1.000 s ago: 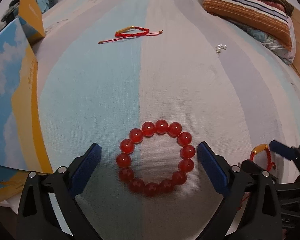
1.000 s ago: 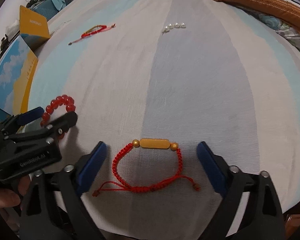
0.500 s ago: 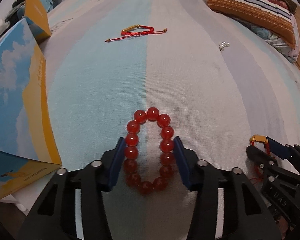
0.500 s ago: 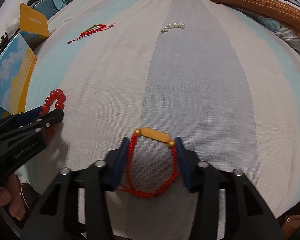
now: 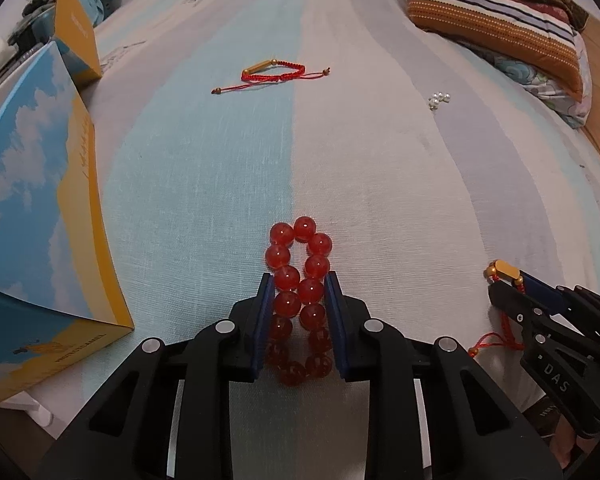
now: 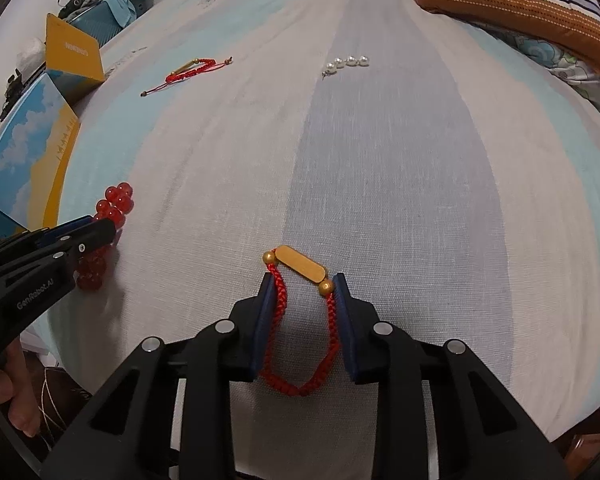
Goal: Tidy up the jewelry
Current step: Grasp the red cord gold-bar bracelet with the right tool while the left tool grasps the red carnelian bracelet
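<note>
A bed point(image 5: 380, 152) spread with a sheet in pale blue, white and lilac stripes fills both views, a striped cushion point(image 5: 496, 20) at its far right corner and a sky-printed box point(image 5: 32, 200) along its left edge. Just right of that box the left gripper point(image 5: 298, 312) has its fingers point(image 5: 265, 312) closed on a red bead bracelet point(image 5: 300, 280), squeezed into a narrow oval whose long axis runs straight out along the fingers. Further right of the box, the right gripper point(image 6: 305, 316) pinches a red braided cord bracelet point(image 6: 300, 320) by its two sides, the gold bar point(image 6: 301, 264) lying crosswise just past the fingertips. Both pieces rest on the sheet (neither looks lifted). A second cord bracelet point(image 5: 274, 74) lies beyond the box, nearer the left gripper; a row of pearls point(image 6: 347, 63) sits well to its right, nearer the right gripper. Judging by this, lifting both pieces comes next.
</note>
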### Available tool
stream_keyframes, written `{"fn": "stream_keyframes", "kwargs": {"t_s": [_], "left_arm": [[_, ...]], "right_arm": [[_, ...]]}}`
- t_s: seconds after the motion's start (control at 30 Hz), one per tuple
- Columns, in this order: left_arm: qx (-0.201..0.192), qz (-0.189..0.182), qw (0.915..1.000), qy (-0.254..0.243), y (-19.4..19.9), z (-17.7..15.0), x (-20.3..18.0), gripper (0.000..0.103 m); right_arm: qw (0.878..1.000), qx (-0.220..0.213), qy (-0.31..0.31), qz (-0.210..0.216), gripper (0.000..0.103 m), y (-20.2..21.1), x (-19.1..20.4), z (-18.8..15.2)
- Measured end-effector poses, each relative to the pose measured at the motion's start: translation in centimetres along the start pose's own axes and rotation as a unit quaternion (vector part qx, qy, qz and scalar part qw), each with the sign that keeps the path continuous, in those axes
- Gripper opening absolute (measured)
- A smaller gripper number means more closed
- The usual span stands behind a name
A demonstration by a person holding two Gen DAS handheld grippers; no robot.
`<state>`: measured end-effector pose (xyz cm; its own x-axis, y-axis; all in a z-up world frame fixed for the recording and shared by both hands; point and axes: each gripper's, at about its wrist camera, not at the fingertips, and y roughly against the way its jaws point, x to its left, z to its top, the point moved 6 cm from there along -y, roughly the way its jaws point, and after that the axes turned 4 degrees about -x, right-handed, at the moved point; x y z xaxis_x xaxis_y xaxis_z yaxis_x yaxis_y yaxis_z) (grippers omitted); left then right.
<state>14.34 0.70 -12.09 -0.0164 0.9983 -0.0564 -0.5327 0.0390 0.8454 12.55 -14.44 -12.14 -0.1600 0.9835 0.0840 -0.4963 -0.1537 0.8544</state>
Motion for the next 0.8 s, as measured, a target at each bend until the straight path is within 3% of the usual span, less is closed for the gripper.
{"fn": "stream_keyframes", "kwargs": {"t_s": [0.17,0.37,0.5,0.57,0.63,0.73,0.8], "left_arm": [[-0.005,0.003,1.0000,-0.002,0.7,0.3,0.3,0.010],[-0.002,0.004,1.0000,-0.003,0.8,0.4,0.3,0.010],[0.004,0.012,0.9999,-0.002,0.1,0.1,0.3,0.014],[0.006,0.017,0.9998,-0.001,-0.2,0.0,0.4,0.033],[0.006,0.022,0.9997,0.000,-0.6,-0.1,0.7,0.040],[0.008,0.026,0.9996,-0.004,-1.3,-0.4,0.8,0.040],[0.003,0.030,0.9995,-0.009,-1.3,-0.4,0.8,0.028]], "right_arm": [[1.000,-0.004,-0.001,0.005,0.027,0.5,0.1,0.1],[1.000,-0.005,0.001,0.006,0.027,0.8,0.4,0.2],[1.000,-0.004,0.002,0.007,0.027,0.8,0.5,0.1],[1.000,-0.003,0.003,0.008,0.027,0.7,0.4,0.1],[1.000,-0.002,0.001,0.010,0.027,0.6,0.4,0.2],[1.000,-0.002,0.001,0.010,0.027,0.5,0.3,0.2],[1.000,-0.003,0.002,0.011,0.027,0.5,0.3,0.2]]}}
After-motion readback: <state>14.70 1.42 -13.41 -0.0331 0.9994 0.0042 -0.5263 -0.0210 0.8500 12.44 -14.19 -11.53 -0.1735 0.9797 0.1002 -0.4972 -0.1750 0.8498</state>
